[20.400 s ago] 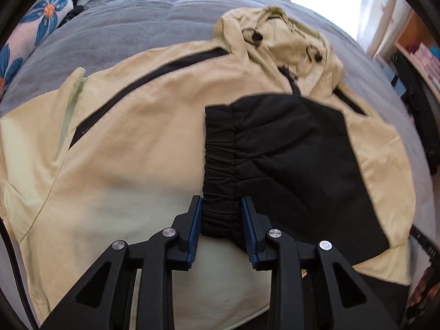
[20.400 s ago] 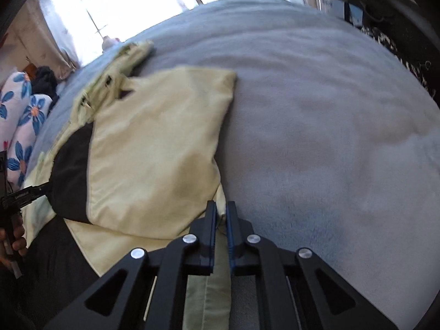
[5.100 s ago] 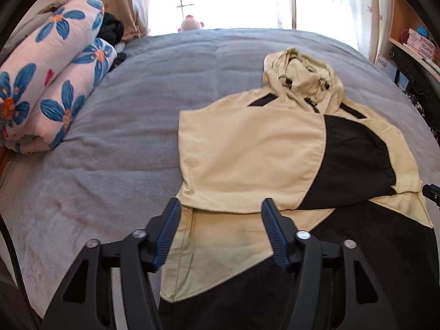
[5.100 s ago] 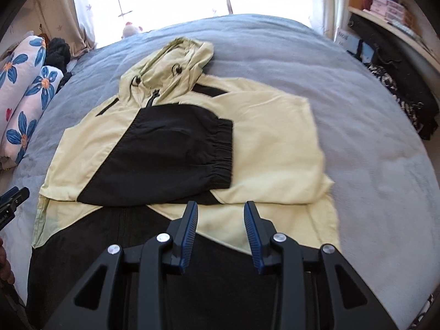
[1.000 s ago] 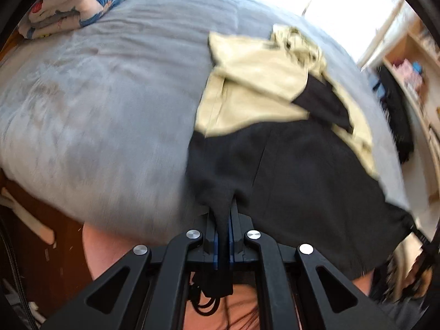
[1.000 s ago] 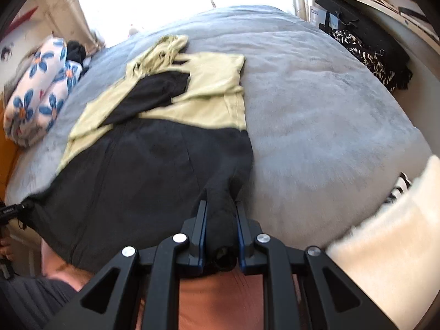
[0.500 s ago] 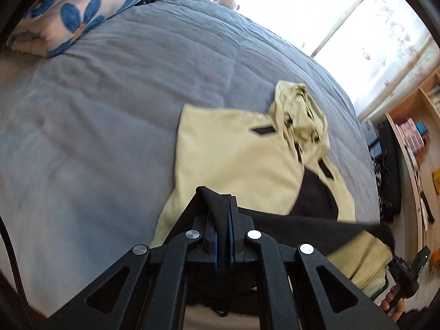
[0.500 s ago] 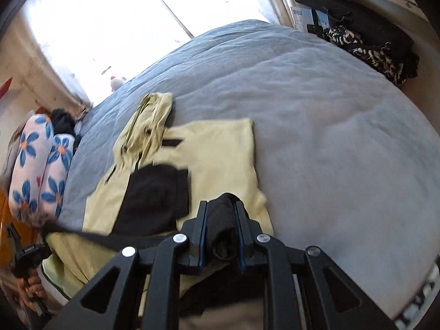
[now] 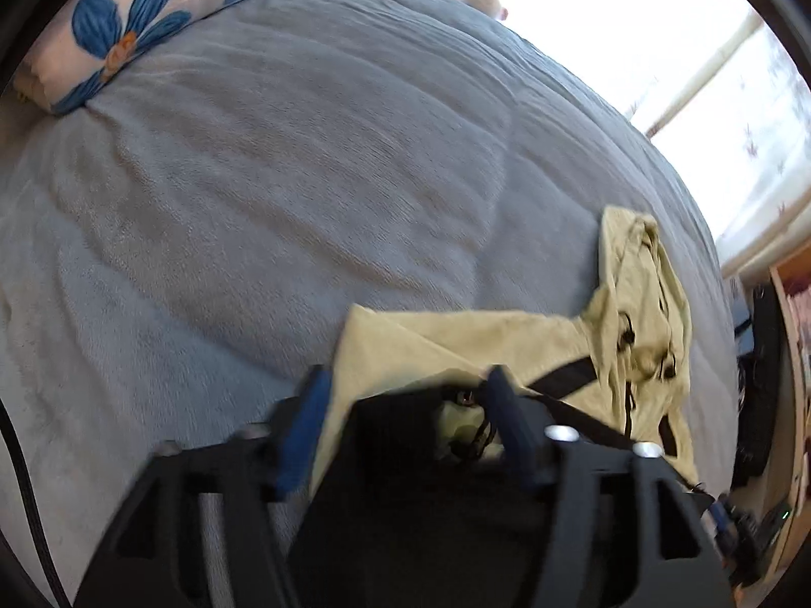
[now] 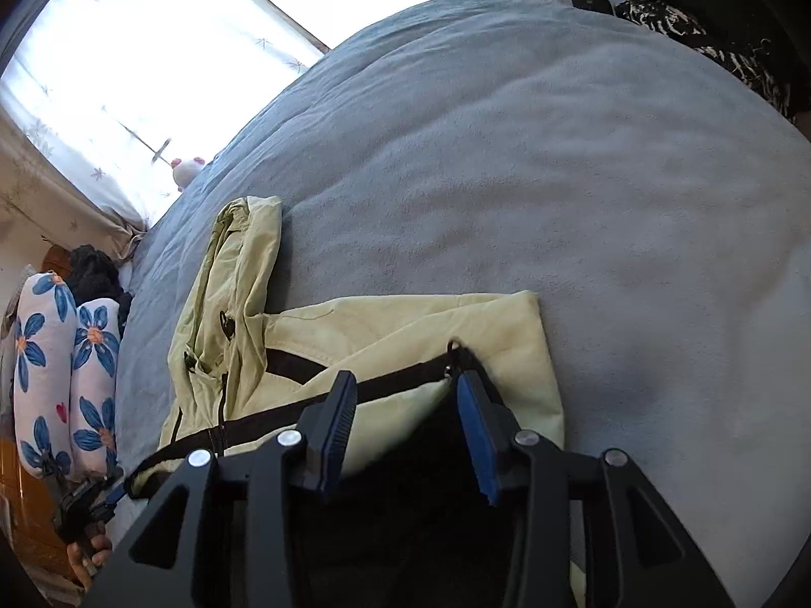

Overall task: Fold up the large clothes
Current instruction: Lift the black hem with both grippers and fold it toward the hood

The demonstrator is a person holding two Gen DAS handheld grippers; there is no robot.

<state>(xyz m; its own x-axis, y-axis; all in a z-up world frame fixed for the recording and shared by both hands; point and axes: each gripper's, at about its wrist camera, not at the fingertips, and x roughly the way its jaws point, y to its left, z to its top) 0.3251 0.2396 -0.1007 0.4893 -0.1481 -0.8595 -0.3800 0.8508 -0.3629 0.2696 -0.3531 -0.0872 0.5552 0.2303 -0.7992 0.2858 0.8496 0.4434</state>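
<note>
Two hand-held grippers, left hand-held gripper and right hand-held gripper; jaws just parted, gripping nothing; black hem released over yellow jacket, near bed edge, completing fold.

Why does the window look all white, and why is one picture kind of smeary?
Left wrist view: the window is blown out by daylight, and the left gripper is smeared by motion blur. Right wrist view: the window also glares white, the right gripper looks sharper, and the fisheye bulges the bed.
</note>
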